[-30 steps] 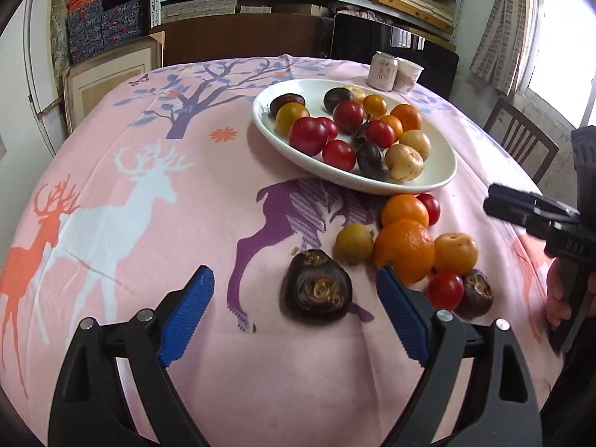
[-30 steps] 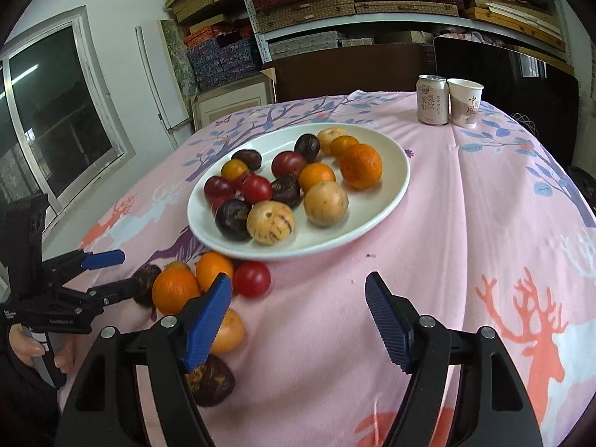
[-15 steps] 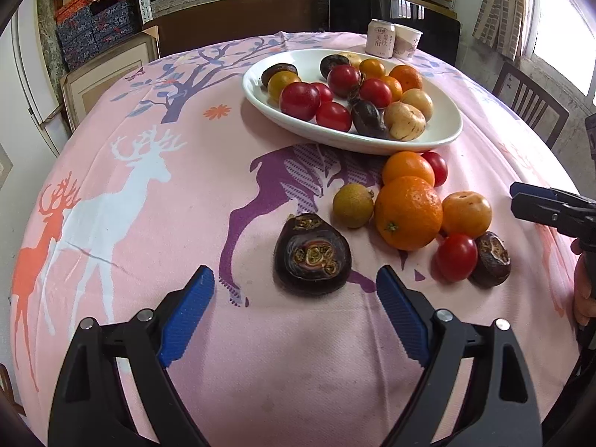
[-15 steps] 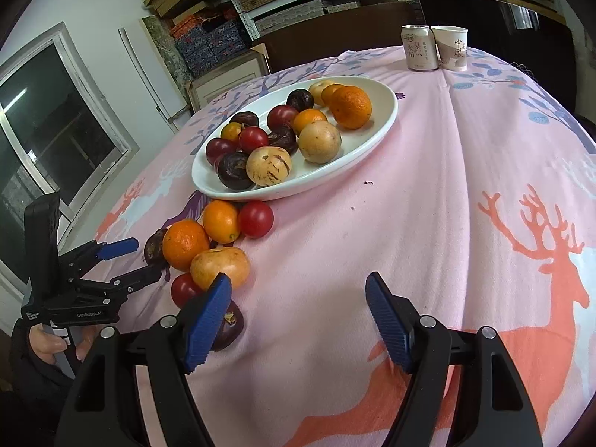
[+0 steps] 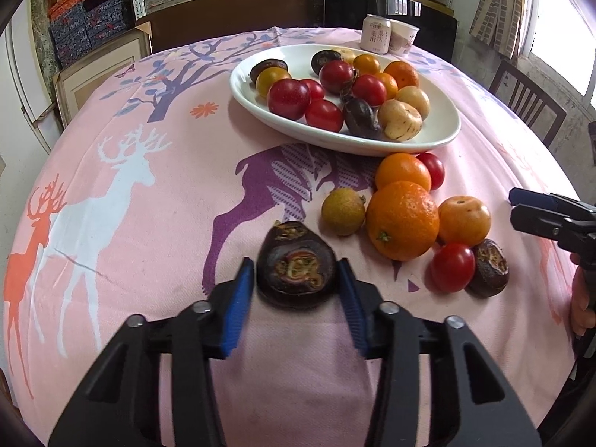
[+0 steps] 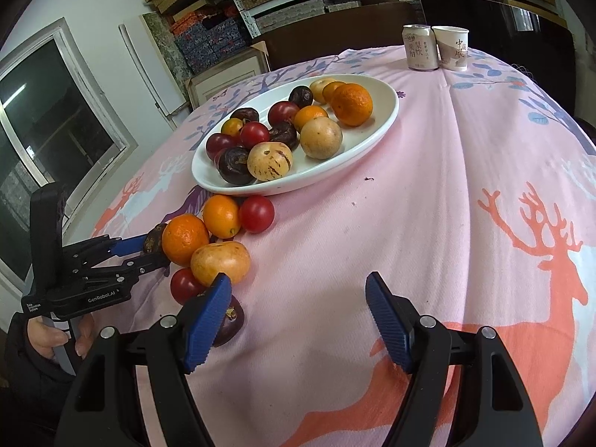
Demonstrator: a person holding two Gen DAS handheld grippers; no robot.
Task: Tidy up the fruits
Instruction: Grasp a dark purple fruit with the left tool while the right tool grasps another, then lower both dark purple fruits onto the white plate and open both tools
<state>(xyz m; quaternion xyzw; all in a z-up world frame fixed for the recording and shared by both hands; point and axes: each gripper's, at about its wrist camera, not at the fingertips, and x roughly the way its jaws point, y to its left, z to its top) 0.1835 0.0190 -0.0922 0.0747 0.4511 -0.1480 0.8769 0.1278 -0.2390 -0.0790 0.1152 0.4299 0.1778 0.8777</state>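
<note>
A dark purple fruit [image 5: 296, 264] lies on the pink deer tablecloth, and my left gripper [image 5: 296, 279] is closing on it, its blue pads touching both sides. From the right wrist view the left gripper [image 6: 149, 249] reaches in from the left around that fruit [image 6: 152, 240]. To its right lie loose fruits: a big orange [image 5: 402, 219], a yellow-brown fruit [image 5: 342, 210], tomatoes and another dark fruit [image 5: 488, 266]. The white plate [image 5: 428, 141] beyond holds several fruits. My right gripper [image 6: 298, 298] stands open over bare cloth, with a dark fruit [image 6: 231, 324] behind its left finger.
A drink can [image 5: 375, 33] and a paper cup [image 5: 404, 37] stand at the table's far edge. A wooden chair [image 5: 521, 100] is at the right, with shelves of boxes behind the table. A person's hand [image 6: 48, 339] holds the left gripper's handle.
The left jaws have come in from wide open to the sides of the dark purple fruit, which now sits nearer the camera. The right gripper's jaws stay equally wide.
</note>
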